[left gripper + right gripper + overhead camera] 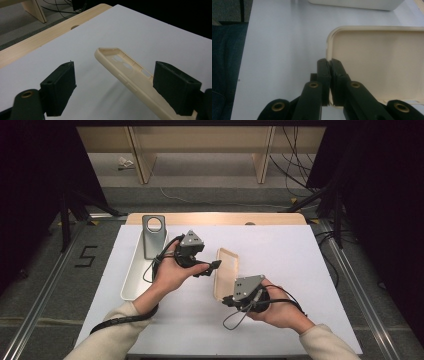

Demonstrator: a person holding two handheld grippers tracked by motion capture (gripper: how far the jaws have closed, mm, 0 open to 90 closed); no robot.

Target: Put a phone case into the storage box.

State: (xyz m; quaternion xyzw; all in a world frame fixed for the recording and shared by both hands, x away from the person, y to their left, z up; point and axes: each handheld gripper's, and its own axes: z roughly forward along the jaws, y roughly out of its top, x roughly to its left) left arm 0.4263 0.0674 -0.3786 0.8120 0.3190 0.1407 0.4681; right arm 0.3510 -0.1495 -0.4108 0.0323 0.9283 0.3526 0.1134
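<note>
A white table [300, 285] fills the middle of the high view, its wooden edge showing at the far side. On its left part lies a long white tray [131, 280], and a grey phone [152, 236] leans at the tray's far end. Near the table's centre, a cream phone case [225, 270] is lifted off the surface and tilted, hollow side facing left toward the tray.

The right gripper [329, 63] pinches the case's thin rim at a near corner, jaws closed tight on it. The left gripper [212, 266] reaches in from the left with its jaws standing wide; in the left gripper view the case runs slantwise between them, and neither pad looks pressed against it.

The step in hand looks like a second hold on the case. To do it well, the right grip should hold steady while the left jaws centre on a long side wall and close gently, since the soft rim could bend or slip.
</note>
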